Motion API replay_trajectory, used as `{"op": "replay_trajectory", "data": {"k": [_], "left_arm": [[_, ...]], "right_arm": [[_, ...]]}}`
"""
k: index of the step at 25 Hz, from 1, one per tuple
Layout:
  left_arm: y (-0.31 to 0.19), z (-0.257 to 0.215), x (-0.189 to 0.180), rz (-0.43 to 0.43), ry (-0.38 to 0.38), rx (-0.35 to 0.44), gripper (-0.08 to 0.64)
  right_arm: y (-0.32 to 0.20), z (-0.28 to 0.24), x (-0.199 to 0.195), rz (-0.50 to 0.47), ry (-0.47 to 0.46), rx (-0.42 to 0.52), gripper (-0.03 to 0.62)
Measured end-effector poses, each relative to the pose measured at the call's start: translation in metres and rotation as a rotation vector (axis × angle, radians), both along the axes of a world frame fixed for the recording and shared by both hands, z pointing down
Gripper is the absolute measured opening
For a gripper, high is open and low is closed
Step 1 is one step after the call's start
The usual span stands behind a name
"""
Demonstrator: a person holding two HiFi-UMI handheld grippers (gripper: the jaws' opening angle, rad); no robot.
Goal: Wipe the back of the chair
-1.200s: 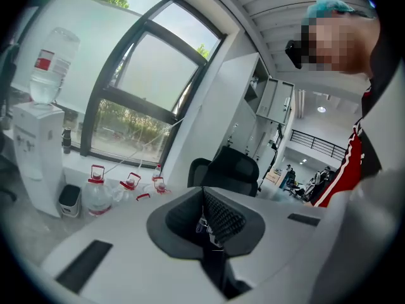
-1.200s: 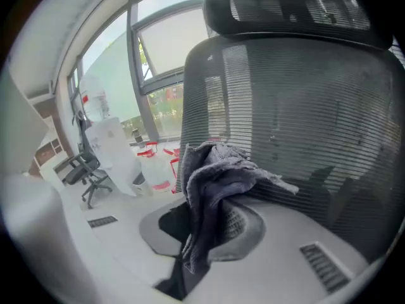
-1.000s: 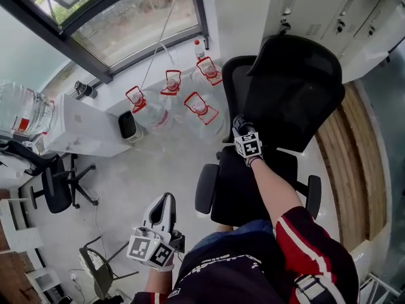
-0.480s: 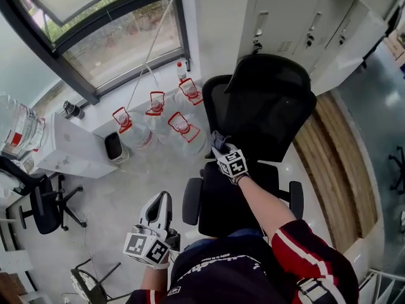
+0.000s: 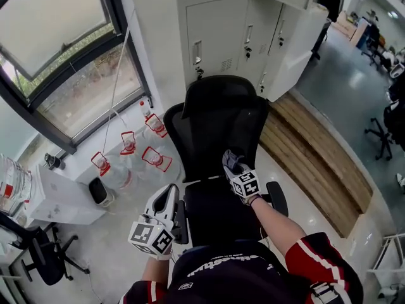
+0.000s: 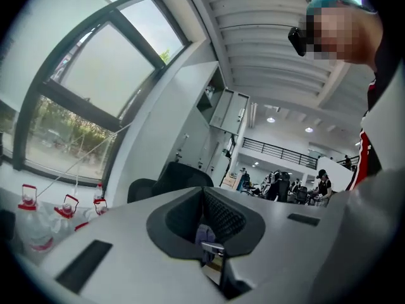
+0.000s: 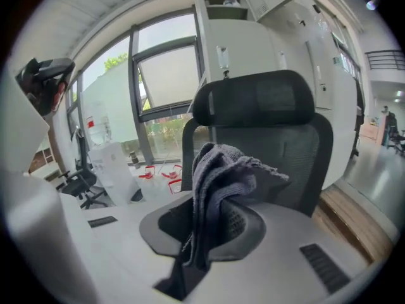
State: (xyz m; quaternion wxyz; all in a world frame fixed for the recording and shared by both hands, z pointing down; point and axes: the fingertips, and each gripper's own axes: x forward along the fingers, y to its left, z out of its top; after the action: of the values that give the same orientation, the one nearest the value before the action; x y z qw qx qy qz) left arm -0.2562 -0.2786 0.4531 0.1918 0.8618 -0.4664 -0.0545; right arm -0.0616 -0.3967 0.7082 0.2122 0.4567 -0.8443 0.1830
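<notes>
Here the right gripper (image 7: 210, 232) has its jaws clamped on a grey cloth (image 7: 220, 173), just in front of the backrest of the black chair (image 5: 221, 116). The left gripper (image 5: 164, 202), jaws together and empty, is beside the seat.

A crumpled grey knitted cloth (image 7: 221, 176) over the fingers of the right gripper (image 7: 218, 223) hides their tips and part of the backrest of the black mesh office chair (image 7: 285, 151) beyond them. The chair's base is hidden beneath its seat.
</notes>
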Motion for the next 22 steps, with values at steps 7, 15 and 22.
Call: {"op": "replay_trajectory", "data": {"k": [7, 15, 22], "left_arm": [[0.005, -0.021, 0.057, 0.101, -0.031, 0.060, 0.026], [0.028, -0.036, 0.119, 0.116, -0.064, 0.079, 0.025], [0.078, -0.047, 0.167, 0.082, -0.077, 0.097, 0.026]], "right_arm": [[0.061, -0.091, 0.100, 0.172, -0.029, 0.050, 0.066], [0.134, -0.228, 0.118, 0.151, -0.080, 0.250, 0.067], [0.198, -0.242, 0.137, 0.036, -0.120, 0.256, 0.067]]}}
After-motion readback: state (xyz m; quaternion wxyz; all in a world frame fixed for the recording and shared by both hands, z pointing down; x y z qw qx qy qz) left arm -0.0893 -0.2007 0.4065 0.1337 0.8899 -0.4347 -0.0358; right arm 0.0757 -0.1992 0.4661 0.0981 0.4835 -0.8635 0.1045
